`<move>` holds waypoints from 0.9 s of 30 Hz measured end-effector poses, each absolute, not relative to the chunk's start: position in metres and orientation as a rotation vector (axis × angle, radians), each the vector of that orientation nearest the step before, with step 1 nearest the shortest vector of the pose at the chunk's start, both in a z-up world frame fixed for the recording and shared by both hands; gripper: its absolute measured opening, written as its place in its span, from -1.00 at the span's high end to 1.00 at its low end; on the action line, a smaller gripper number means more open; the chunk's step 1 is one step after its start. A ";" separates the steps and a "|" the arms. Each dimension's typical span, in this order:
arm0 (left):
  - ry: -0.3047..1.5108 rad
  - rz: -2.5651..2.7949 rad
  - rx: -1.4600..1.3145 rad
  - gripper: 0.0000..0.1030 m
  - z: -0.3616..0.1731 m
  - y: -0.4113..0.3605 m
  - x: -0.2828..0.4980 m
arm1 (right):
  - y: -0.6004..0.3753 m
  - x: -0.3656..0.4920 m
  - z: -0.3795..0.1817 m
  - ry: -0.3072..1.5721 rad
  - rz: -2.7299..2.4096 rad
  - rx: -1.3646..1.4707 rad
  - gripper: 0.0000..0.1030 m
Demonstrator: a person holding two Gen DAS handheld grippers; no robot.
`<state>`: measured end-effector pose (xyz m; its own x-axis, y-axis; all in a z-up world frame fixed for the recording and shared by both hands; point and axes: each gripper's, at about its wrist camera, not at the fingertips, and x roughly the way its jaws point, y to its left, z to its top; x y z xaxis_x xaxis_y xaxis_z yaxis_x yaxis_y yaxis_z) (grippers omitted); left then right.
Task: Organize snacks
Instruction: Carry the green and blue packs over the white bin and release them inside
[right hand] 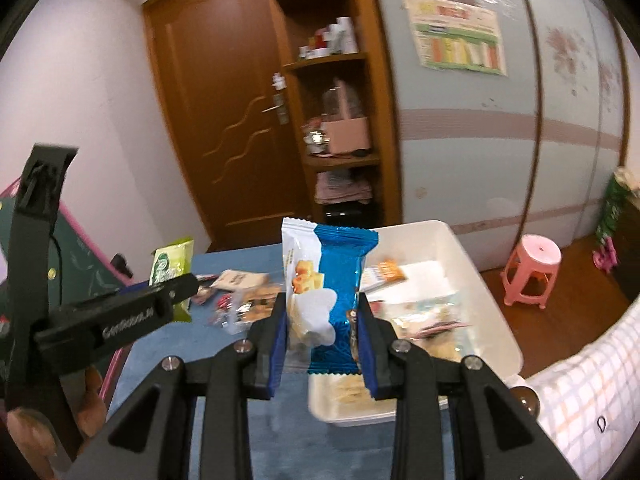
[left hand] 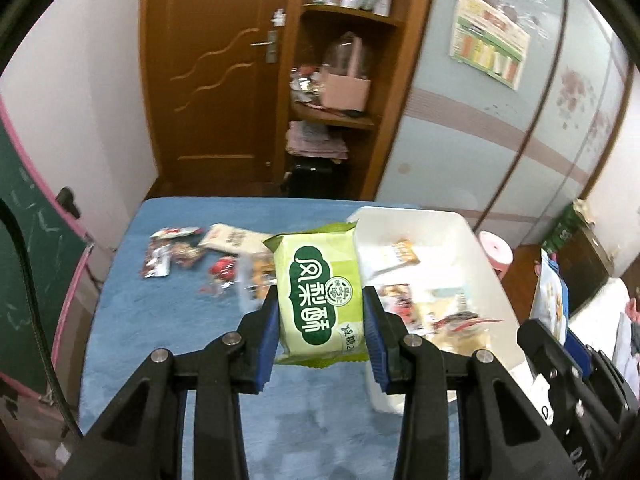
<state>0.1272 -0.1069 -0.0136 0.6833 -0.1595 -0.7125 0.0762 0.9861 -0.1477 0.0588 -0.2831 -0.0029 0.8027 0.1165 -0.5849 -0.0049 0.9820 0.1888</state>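
The left claw holds a green packet upright, its pads pressing the two long sides near the lower half, above the blue desk. The right claw grips a blue-and-white packet the same way, raised just left of the white bin that sits at the desk's right edge. Both packets look light, with thin slick film that crumples easily; the filling is probably a soft cake or pastry (likely to crush under a hard squeeze), so a side grip across the padded middle seems safer than pinching the crimped end seams, which could slip. More loose snacks lie toward the desk's far left corner, and several already rest in the bin
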 end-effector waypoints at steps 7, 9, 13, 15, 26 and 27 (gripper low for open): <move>0.794 -0.159 -0.031 0.28 -0.025 -0.161 0.149 | -0.337 0.078 -0.019 0.669 -0.003 0.237 0.40; 0.794 -0.171 -0.016 0.28 -0.031 -0.174 0.156 | -0.346 0.088 -0.024 0.685 -0.005 0.258 0.39; 0.758 -0.168 0.056 0.28 -0.044 -0.196 0.163 | -0.357 0.104 -0.034 0.694 -0.028 0.265 0.39; 0.755 -0.181 0.084 0.28 -0.052 -0.206 0.167 | -0.360 0.116 -0.040 0.710 -0.037 0.269 0.39; 0.841 -0.225 0.146 0.27 -0.090 -0.224 0.189 | -0.371 0.163 -0.083 0.823 -0.084 0.260 0.39; 0.855 -0.225 0.143 0.27 -0.094 -0.224 0.191 | -0.370 0.165 -0.086 0.832 -0.084 0.256 0.39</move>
